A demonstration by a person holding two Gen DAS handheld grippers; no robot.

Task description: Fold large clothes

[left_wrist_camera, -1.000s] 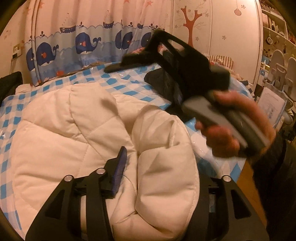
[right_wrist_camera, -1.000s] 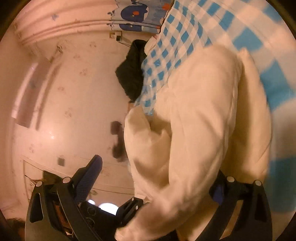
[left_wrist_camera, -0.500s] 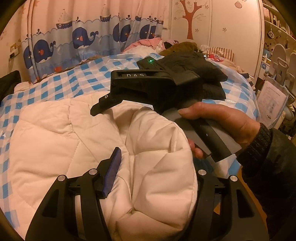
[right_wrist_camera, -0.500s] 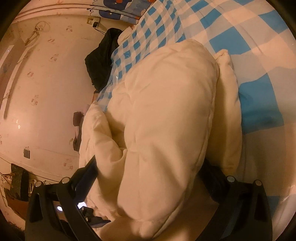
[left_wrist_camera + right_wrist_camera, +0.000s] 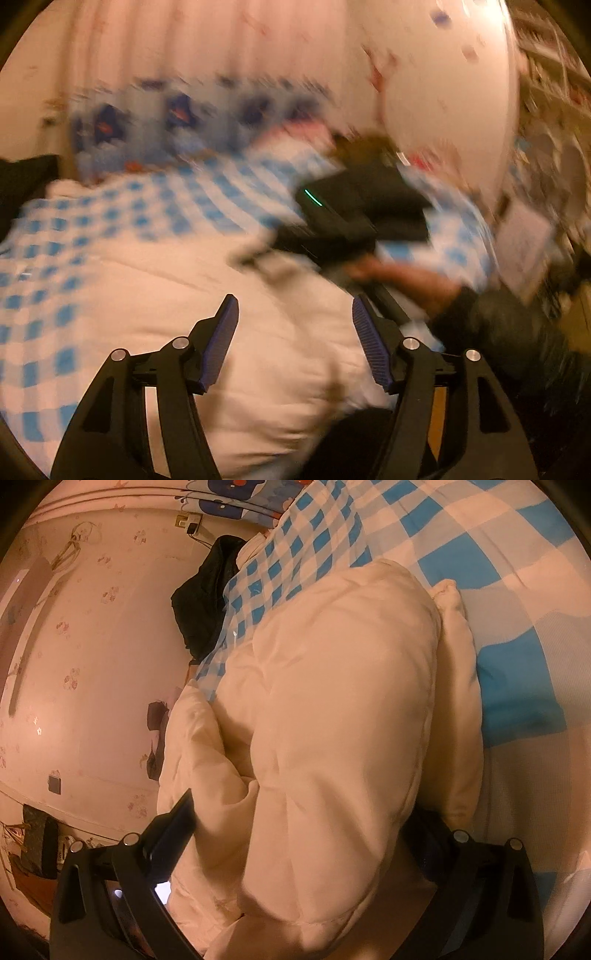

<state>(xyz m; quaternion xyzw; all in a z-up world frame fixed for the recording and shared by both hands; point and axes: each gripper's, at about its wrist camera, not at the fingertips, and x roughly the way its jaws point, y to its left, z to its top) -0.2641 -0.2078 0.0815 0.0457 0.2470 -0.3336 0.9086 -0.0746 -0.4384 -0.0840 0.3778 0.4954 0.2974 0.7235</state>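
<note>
In the left wrist view, which is badly blurred, the left gripper (image 5: pixel 291 321) is seen nearest, its jaws opening and standing well apart, with nothing pressed between the blue pads (image 5: pixel 221 343). Beyond and below the fingertips the cream jacket (image 5: pixel 207 295) is spread on the checked sheet (image 5: pixel 55 236). Farther off and to the right, the right gripper (image 5: pixel 332 225) is seen from outside as a dark body with a green light, held by a hand (image 5: pixel 402 277) in a dark sleeve (image 5: pixel 502 332). A whale curtain (image 5: pixel 177 118) hangs at the back.

In the right wrist view, the right gripper (image 5: pixel 295 834) is closed on a thick fold of the jacket (image 5: pixel 343 709); the padded fabric bulges between the two fingers and hides most of the pads. The jacket is bunched in a long roll that lies on the sheet (image 5: pixel 498 554), which fills the upper right. At the sheet's far edge a dark garment (image 5: pixel 203 598) is heaped beside the patterned wall (image 5: pixel 92 646).
</note>
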